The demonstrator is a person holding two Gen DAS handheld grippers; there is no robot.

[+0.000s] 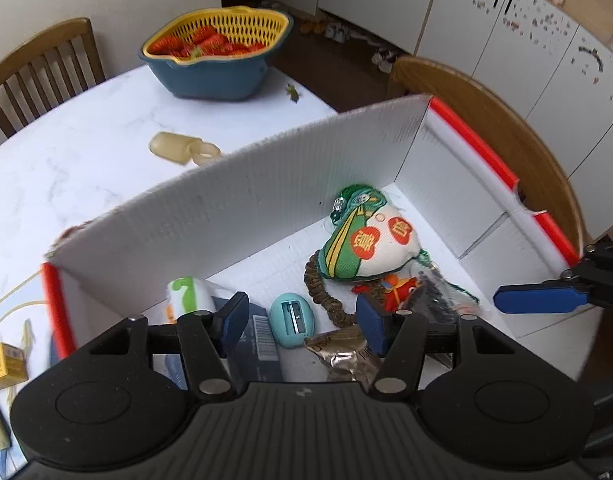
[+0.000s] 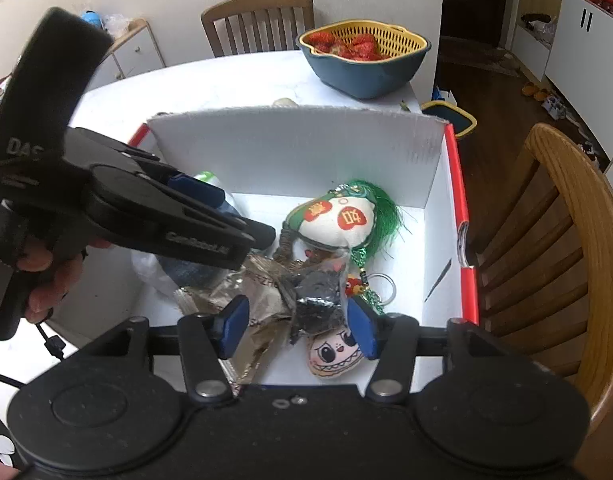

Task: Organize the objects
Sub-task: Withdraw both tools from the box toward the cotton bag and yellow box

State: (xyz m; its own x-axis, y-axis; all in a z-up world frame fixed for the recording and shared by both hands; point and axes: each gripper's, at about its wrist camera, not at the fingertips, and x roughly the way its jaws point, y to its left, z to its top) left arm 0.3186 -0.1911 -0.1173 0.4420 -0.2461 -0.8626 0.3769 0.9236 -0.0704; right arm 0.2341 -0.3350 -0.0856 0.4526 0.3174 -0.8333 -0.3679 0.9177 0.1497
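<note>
Both grippers hang over an open white box (image 1: pixel 234 204) with red edges that stands on the white marble counter (image 1: pixel 86 148). The left gripper (image 1: pixel 302 326) has its jaws released, nothing pressed between the blue pads; below them lie a teal pencil sharpener (image 1: pixel 292 320) and a crumpled foil wrapper (image 1: pixel 342 354) on the box floor. The right gripper (image 2: pixel 298 330) is likewise released, its jaws standing apart above a dark crinkled plastic packet (image 2: pixel 318 300), not pressing it; just beside lies a small cartoon-face charm (image 2: pixel 334 356). Further in, toward the back wall, rests a cream and green stuffed pouch (image 1: pixel 366 240) with red patches and a green tassel, a brown braided cord (image 1: pixel 326 300) curling from it. A white and green roll (image 1: pixel 190 296) lies in the box's left corner. Behind the box on the counter stand a blue bowl with a yellow strainer (image 1: pixel 218 52) of strawberries and a toppled translucent container (image 1: pixel 182 148). A yellow carton (image 1: pixel 4 362) sits outside the box's left wall.
</note>
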